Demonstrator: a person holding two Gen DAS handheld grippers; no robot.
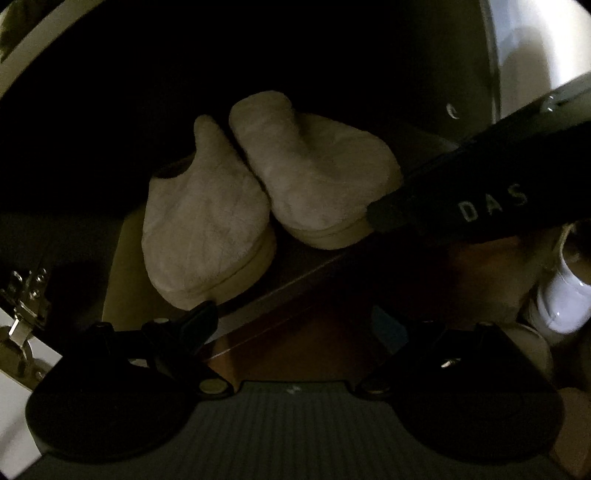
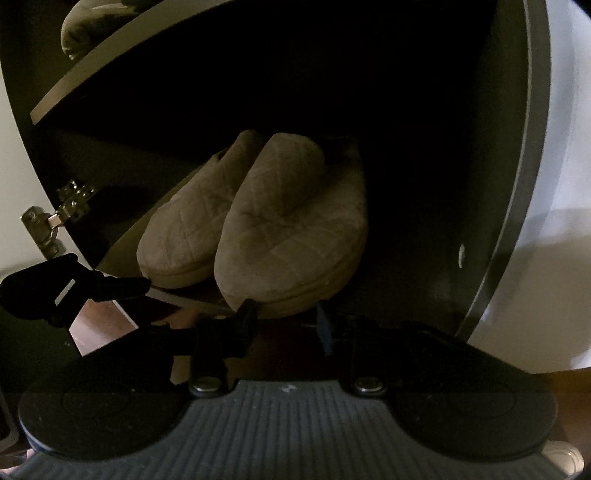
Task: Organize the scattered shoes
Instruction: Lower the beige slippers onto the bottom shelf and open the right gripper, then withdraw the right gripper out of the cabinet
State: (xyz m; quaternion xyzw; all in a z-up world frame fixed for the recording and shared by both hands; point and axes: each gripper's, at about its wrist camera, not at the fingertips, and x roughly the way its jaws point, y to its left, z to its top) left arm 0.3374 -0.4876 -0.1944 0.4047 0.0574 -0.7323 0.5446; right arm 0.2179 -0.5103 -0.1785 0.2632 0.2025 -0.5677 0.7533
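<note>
Two beige quilted slippers stand side by side on a dark cabinet shelf (image 1: 303, 269), toes toward me: the left slipper (image 1: 207, 236) (image 2: 184, 229) and the right slipper (image 1: 317, 177) (image 2: 291, 236). My left gripper (image 1: 291, 317) is open wide just in front of the shelf edge, its left finger close under the left slipper's toe and nothing between its fingers. My right gripper (image 2: 286, 317) sits just before the right slipper's toe. Its jaws are narrowly apart and press on nothing. The right gripper's black body (image 1: 480, 199) crosses the left wrist view beside the right slipper.
A metal door hinge (image 1: 22, 302) (image 2: 55, 218) is at the cabinet's left. An upper shelf (image 2: 92, 74) holds another slipper (image 2: 81, 29). The cabinet's right wall (image 2: 517, 184) is close. A white shoe (image 1: 565, 295) stands on the wooden floor (image 1: 295, 343) at right.
</note>
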